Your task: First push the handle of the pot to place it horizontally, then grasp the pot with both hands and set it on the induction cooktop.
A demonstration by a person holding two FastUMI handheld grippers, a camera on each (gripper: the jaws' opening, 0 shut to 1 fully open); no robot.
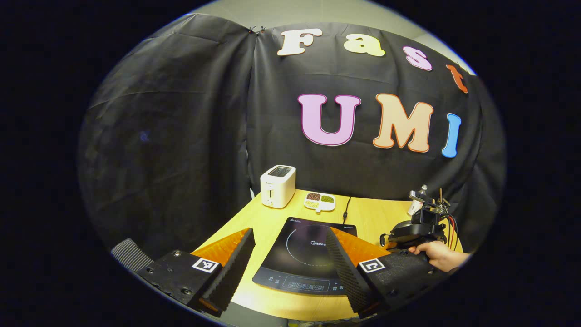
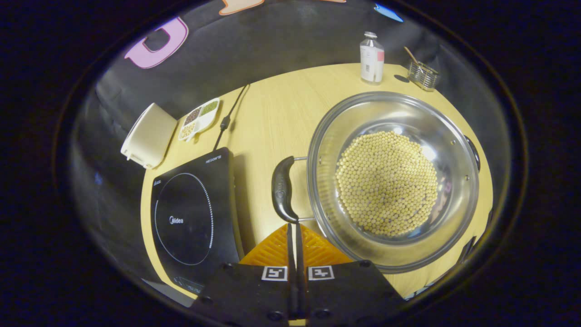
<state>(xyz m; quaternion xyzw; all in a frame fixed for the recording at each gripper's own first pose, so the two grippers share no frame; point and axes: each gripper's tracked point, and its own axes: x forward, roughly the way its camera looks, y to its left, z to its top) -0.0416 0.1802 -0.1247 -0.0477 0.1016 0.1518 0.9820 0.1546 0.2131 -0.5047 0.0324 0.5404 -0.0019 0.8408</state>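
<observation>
In the right gripper view a steel pot (image 2: 454,181) full of yellow beans (image 2: 386,182) stands on the wooden table, to the right of the black induction cooktop (image 2: 193,218). Its black left handle (image 2: 282,188) faces the cooktop. My right gripper (image 2: 294,227) is shut, empty, its fingertips just at the near end of that handle. In the left gripper view my left gripper (image 1: 290,243) hovers open over the near edge of the cooktop (image 1: 308,254). Farther right a hand holds the right gripper (image 1: 420,227) above the pot.
A white toaster (image 1: 278,186) and a divided dish of beans (image 1: 320,201) stand behind the cooktop, with its cord (image 1: 347,209) trailing back. A bottle (image 2: 371,58) and a small glass holder (image 2: 423,74) stand at the table's far side beyond the pot.
</observation>
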